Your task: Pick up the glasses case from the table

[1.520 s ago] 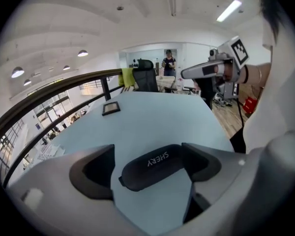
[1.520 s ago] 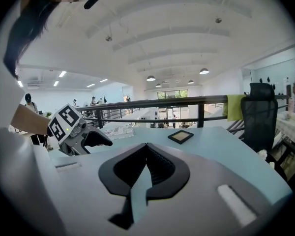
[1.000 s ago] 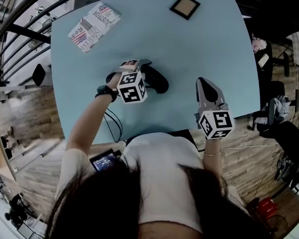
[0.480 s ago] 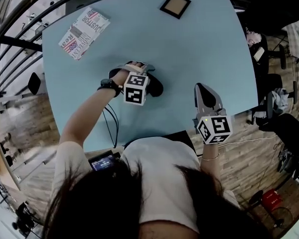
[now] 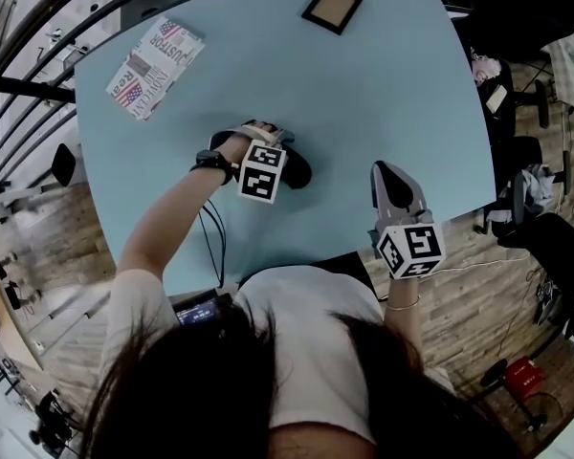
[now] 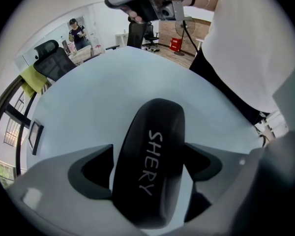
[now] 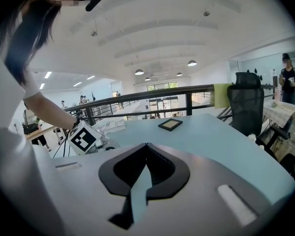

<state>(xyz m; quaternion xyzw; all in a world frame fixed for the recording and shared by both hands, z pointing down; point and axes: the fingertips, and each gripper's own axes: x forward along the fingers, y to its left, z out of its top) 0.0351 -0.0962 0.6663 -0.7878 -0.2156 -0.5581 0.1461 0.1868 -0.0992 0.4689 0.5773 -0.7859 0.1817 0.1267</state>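
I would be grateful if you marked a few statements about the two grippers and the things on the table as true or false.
1. The left gripper has its jaws closed on either side of the glasses case. True.
2. The right gripper holds the picture frame. False: its jaws are together with nothing between them, and the frame lies at the far side of the table.
3. The glasses case is white. False: it is black, with pale lettering.
4. A booklet with flag print lies on the table's far left. True.
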